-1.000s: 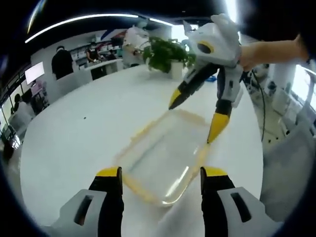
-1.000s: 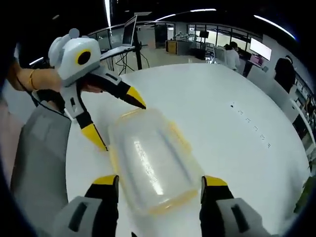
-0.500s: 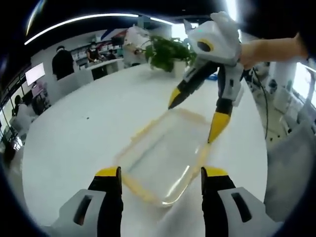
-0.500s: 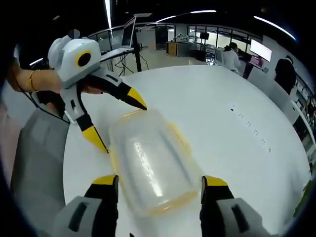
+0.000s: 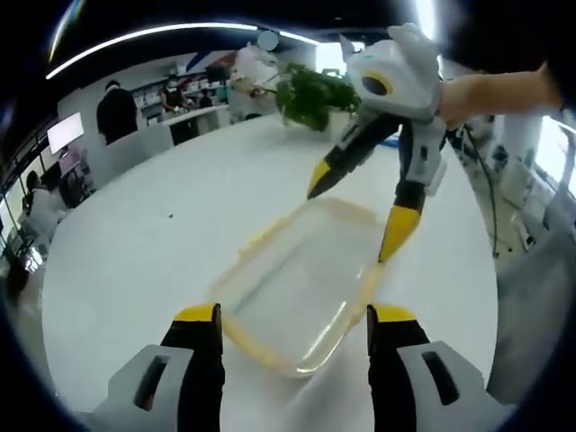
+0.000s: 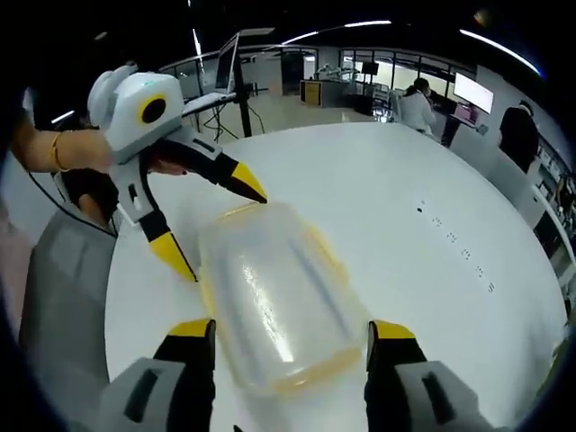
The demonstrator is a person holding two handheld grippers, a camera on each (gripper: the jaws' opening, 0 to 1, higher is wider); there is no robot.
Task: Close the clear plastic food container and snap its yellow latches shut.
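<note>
My left gripper (image 5: 292, 328) and right gripper (image 6: 282, 340), both spread, straddle the container (image 6: 274, 292) on the table (image 6: 405, 207), apparently lidded; next, press each yellow latch (image 6: 327, 250) down.

An open-plan office: a white worktop (image 6: 378, 180), desks with monitors (image 6: 473, 88), seated people (image 5: 115, 110), a potted plant (image 5: 310, 94).

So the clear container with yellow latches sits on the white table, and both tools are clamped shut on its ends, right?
Not quite. In the left gripper view the container does sit on the white table, but the right tool and left tool are both open, straddling its ends rather than clamped.
</note>
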